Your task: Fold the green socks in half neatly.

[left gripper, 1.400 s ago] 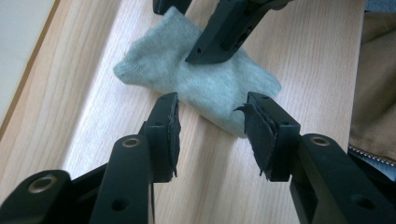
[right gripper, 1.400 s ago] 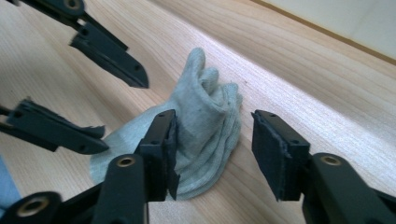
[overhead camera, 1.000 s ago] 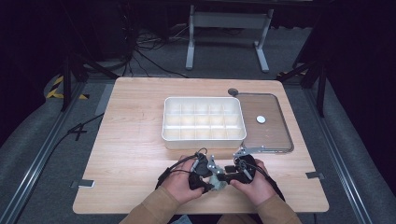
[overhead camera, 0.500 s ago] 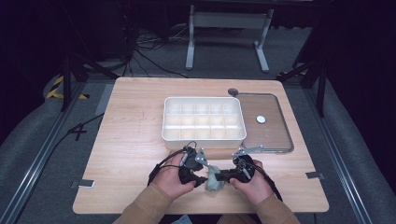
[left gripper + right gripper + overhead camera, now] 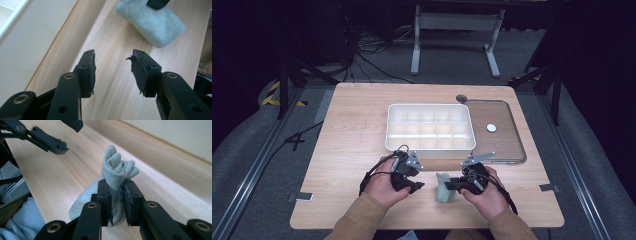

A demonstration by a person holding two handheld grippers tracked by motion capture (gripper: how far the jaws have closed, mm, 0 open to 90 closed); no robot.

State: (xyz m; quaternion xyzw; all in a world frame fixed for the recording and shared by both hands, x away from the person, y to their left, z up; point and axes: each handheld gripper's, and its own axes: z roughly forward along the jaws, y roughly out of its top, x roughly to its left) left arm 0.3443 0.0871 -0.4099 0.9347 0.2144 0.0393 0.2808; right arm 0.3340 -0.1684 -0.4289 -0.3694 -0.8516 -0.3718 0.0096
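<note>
The right gripper (image 5: pixel 116 202) has just been closing, and its fingers (image 5: pixel 103 200) now pinch a grey-green sock (image 5: pixel 115 173): the cloth is bunched between the pads, a crumpled end pokes up above the fingertips and the rest hangs down to the wood. In the high view the sock (image 5: pixel 444 186) sits near the front edge of the tabletop (image 5: pixel 357 130), about midway along it, at the tip of the right gripper (image 5: pixel 452 185). The left gripper (image 5: pixel 416 186) is just beside it on the left, apart from it. Its fingers (image 5: pixel 88 70) are spread and grasp nothing, with bare wood between the pads; the sock (image 5: pixel 150 23) lies ahead of them. Behind both hands, in the middle of the tabletop, stands a white tray (image 5: pixel 430 146) with compartments, and touching its right side lies a clear lid (image 5: pixel 504 145) with a white disc (image 5: pixel 491 128) on it.
</note>
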